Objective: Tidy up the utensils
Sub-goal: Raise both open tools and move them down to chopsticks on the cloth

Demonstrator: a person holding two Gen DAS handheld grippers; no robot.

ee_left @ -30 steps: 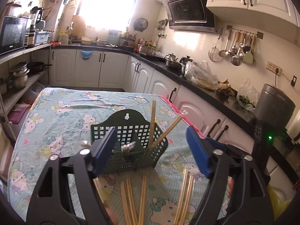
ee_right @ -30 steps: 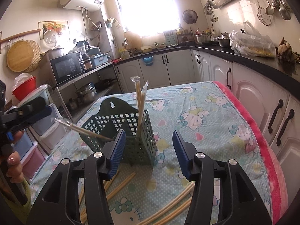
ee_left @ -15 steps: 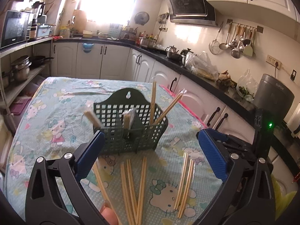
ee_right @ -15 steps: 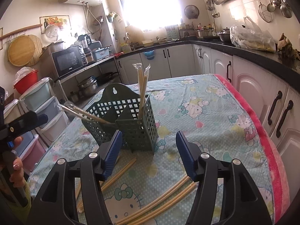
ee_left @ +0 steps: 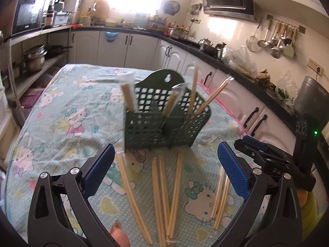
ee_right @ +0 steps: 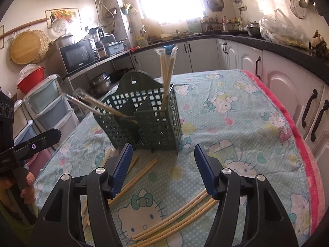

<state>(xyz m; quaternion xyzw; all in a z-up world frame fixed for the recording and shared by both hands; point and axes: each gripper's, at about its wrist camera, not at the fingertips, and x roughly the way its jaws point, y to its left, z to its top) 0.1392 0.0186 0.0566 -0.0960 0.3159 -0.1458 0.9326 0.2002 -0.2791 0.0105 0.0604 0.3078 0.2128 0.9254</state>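
A dark green slotted utensil basket (ee_left: 164, 131) stands upright on the Hello Kitty tablecloth (ee_left: 67, 123); it also shows in the right wrist view (ee_right: 148, 123). Wrapped chopstick pairs stand in its compartments (ee_left: 193, 90) (ee_right: 166, 74), and one pair leans out to the side (ee_right: 94, 104). Several loose chopsticks lie on the cloth in front of it (ee_left: 162, 193) (ee_right: 174, 220). My left gripper (ee_left: 163, 174) is open and empty above the loose chopsticks. My right gripper (ee_right: 165, 169) is open and empty just before the basket.
White kitchen cabinets and a black counter (ee_right: 287, 47) run along the table's right side, past a pink cloth edge (ee_right: 296, 135). Shelves with pots and a microwave (ee_right: 78, 55) stand to the left. The right gripper's body shows in the left wrist view (ee_left: 273, 160).
My left gripper has opened wide and pulled back from the basket, leaving a wrapped chopstick pair standing in its left compartment. The right gripper drew back slightly.
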